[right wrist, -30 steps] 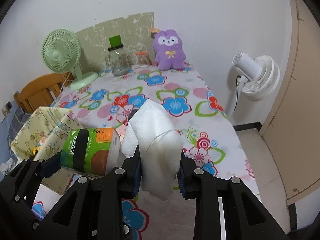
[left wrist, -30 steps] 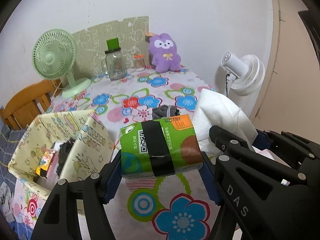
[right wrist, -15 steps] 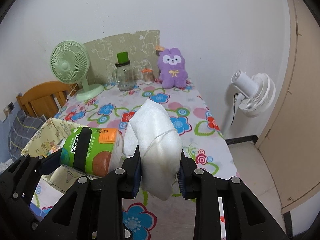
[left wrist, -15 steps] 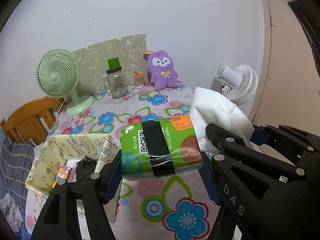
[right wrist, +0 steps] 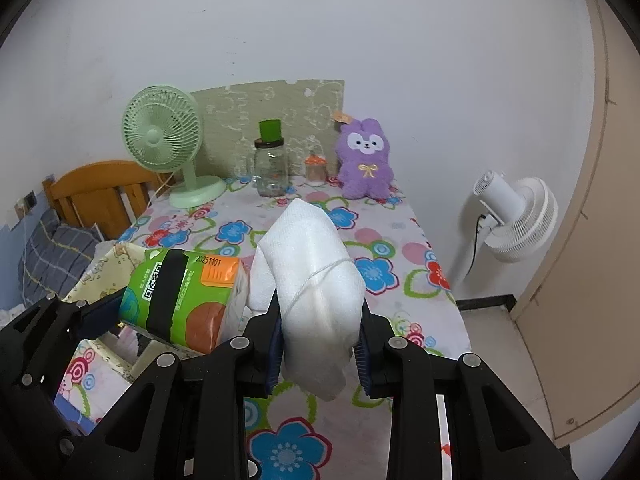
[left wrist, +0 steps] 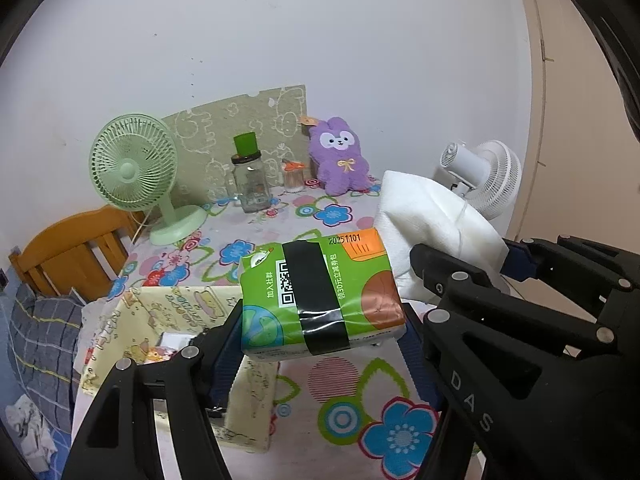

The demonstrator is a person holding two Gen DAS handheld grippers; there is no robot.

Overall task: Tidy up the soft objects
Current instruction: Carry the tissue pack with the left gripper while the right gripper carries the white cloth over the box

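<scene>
Green tissue pack (left wrist: pixel 320 300), black-taped middle

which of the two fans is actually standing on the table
The mint-green plastic desk fan, standing on the flowered tablecloth at the back left beside the glass jar. The white fan stands off the table's right edge, beside the wall.
</scene>
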